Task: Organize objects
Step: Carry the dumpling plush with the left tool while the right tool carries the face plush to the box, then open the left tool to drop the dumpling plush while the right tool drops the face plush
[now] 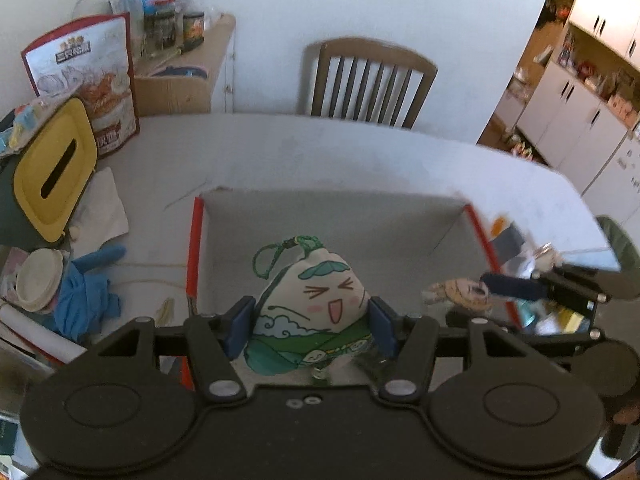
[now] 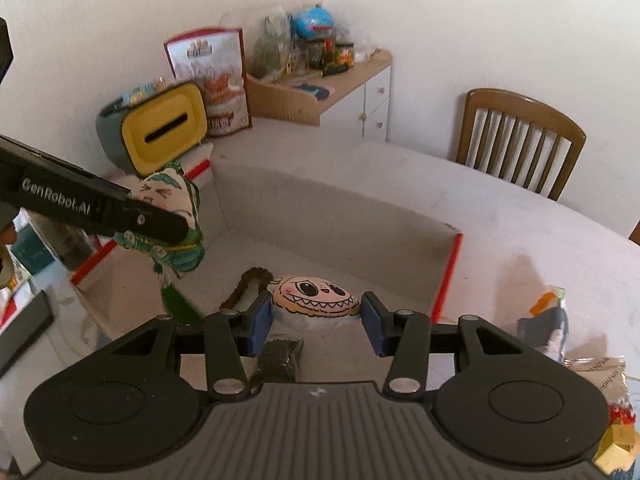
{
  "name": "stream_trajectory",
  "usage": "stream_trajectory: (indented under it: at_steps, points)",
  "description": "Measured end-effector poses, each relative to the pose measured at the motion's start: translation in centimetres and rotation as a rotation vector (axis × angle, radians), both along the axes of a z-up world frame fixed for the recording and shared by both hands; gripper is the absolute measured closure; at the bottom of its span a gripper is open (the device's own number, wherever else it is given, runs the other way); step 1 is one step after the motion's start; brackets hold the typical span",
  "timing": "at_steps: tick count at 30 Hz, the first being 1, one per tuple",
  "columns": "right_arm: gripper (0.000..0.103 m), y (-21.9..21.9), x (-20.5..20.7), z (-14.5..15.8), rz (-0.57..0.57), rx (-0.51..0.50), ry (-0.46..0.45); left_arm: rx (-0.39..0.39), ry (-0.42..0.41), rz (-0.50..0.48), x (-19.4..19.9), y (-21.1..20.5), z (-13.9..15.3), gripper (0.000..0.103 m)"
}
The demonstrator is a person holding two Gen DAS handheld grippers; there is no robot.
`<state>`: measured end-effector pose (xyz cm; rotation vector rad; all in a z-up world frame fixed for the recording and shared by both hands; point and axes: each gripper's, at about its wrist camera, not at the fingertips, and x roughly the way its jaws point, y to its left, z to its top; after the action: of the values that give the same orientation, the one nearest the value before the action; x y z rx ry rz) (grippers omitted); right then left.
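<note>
Left hand-held gripper (image 1: 310, 326) is clamped on the green zongzi pouch (image 1: 310, 312), carried above the red-edged box (image 1: 194, 248). Right hand-held gripper (image 2: 316, 324) sits wide around the toothy face charm (image 2: 314, 294) on the box floor, pads apparently just clear. Snack packets (image 2: 548, 328) on the tabletop (image 2: 520, 224) look unsorted, so I'd say work remains
</note>
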<state>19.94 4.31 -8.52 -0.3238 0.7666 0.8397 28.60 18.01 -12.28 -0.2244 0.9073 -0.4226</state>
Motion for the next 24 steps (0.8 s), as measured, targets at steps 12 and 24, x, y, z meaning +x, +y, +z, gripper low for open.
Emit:
stream_trajectory:
  at_steps: [12,24]
  points:
    - [0.056,3.8,2.0,-4.3,0.02,-0.126,0.065,0.117,0.056,-0.119,1.3,-2.4,-3.5,0.043]
    - [0.056,4.8,2.3,-5.6,0.053,-0.21,0.117,0.218,0.087,-0.206,2.0,-4.7,-5.2,0.043]
